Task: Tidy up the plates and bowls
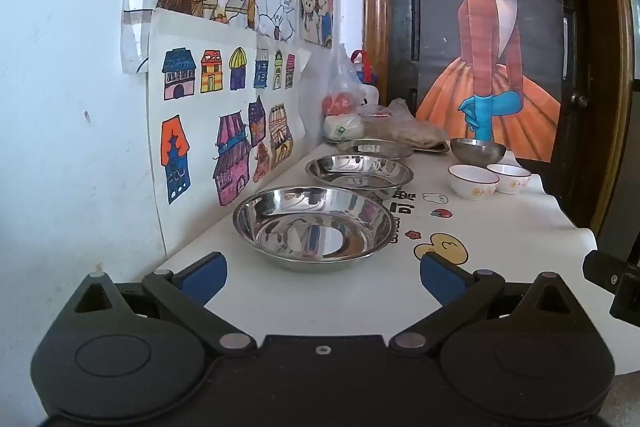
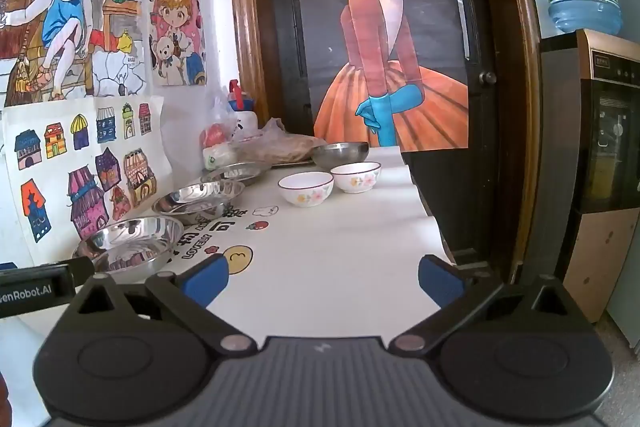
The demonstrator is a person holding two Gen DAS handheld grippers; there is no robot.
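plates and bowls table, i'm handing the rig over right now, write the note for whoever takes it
Left gripper: open, empty, at the near edge of the table, facing the nearest steel plate.
Right gripper: open, empty, over bare tablecloth.
Along the wall: nearest steel plate, second steel plate, third steel plate, each standing apart.
Farther right: two white floral bowls side by side, a steel bowl behind them.
Done: nothing stacked or grouped.
Left: gather plates with plates and bowls with bowls; the nearest plate looks like the easiest start.
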